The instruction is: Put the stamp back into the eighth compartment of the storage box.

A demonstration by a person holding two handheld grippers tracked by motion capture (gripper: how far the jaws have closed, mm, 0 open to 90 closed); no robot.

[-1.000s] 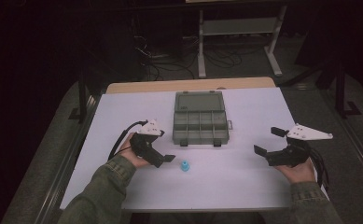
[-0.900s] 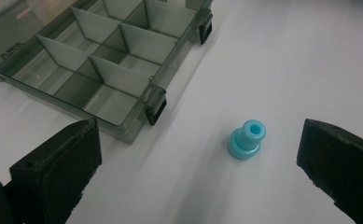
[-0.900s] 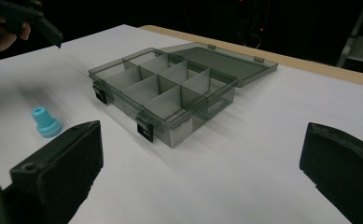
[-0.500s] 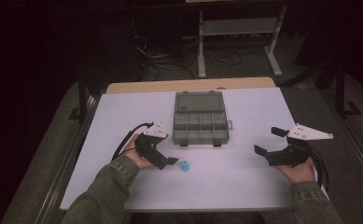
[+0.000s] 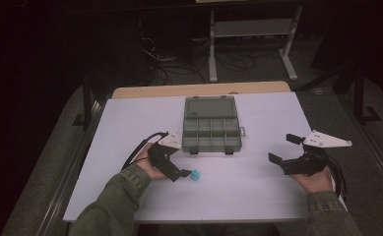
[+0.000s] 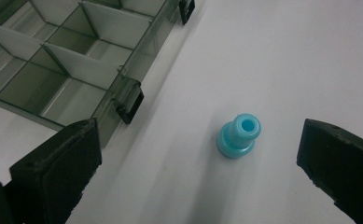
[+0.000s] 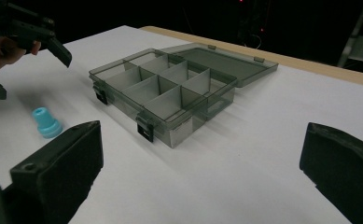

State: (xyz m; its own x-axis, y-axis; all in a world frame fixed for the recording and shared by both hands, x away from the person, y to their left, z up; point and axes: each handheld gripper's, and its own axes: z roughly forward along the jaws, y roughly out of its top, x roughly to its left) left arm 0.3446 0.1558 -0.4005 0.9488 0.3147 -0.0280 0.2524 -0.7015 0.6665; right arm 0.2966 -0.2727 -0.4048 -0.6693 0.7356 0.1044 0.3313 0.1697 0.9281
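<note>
A small light-blue spool-shaped piece point(image 5: 195, 175) stands upright on the white table point(image 5: 130, 128), in front of an open grey compartment box point(image 5: 212, 129). My left gripper point(image 5: 183, 164) is open, tilted down just left of the piece. In the left gripper view the piece point(image 6: 238, 136) stands between the spread jaws, nearer the right one, untouched, and the box point(image 6: 76, 60) lies at upper left. My right gripper point(image 5: 279, 147) is open above the table at the right, holding nothing. The right gripper view shows the box point(image 7: 170, 88), the piece point(image 7: 46, 122) and the left gripper point(image 7: 30, 77).
The box's compartments look empty, and its lid point(image 5: 210, 104) lies flat behind it. A wooden strip point(image 5: 199, 89) runs along the table's far edge. Beyond it, in the dark, are cables and a metal stand point(image 5: 250, 34).
My left gripper has moved slightly right and down toward the blue piece. The right gripper, the box and the piece have stayed put.
</note>
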